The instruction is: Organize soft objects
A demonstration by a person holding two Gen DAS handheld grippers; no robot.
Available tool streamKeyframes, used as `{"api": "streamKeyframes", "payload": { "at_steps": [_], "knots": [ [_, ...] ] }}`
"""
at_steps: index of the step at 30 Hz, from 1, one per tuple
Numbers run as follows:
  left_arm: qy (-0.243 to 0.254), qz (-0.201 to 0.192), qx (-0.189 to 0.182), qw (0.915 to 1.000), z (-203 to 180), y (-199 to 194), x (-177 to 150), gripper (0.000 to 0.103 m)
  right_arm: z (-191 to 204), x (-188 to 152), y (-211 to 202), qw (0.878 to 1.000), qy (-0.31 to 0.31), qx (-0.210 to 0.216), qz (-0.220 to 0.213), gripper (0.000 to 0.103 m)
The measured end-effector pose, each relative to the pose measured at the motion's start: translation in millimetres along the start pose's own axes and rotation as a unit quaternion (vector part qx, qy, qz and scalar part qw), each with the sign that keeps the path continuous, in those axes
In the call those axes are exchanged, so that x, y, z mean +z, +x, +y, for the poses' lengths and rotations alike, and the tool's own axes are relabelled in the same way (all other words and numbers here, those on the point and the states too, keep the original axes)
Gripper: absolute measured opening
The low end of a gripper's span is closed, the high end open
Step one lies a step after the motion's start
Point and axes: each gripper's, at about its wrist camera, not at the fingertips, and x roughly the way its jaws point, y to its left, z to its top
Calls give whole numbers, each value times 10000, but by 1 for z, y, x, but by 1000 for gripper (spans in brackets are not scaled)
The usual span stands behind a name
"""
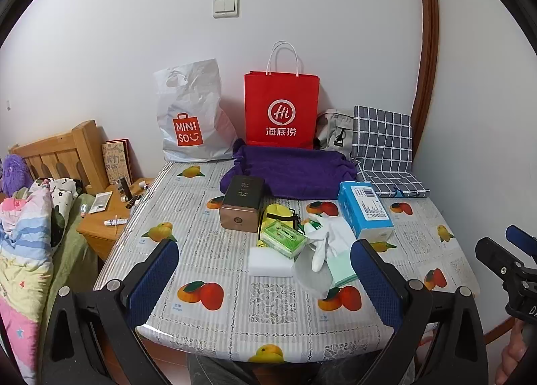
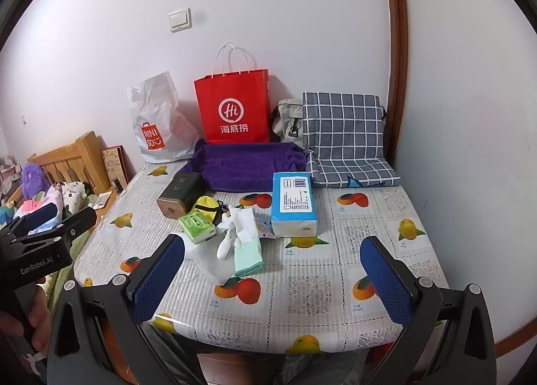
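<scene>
A purple towel lies at the back of the table, a blue tissue pack in front of it. Mid-table sit a green tissue packet, a yellow pouch, white gloves, a white sponge block and a mint cloth. My left gripper and right gripper hover open over the table's near edge, nothing between their blue pads.
A red paper bag, a white plastic bag, a grey bag and a checked cushion line the wall. A brown box lies mid-table. A bed and nightstand stand left.
</scene>
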Motion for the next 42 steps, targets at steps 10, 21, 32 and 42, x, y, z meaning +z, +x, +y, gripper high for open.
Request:
{"api": "streamKeyframes", "payload": {
  "at_steps": [10,21,32,42],
  "knots": [
    [11,-4,9,10000,0,1,0,103,2,0,-1,10000,-2,28,-9,103],
    [13,0,8,10000,0,1,1,103,5,0,-4,10000,-11,48,-40,103],
    [17,5,23,10000,1,1,0,103,7,0,-7,9999,-68,76,-70,103],
    [24,8,24,10000,1,1,1,103,9,0,-11,9999,-58,84,-119,103]
  ]
}}
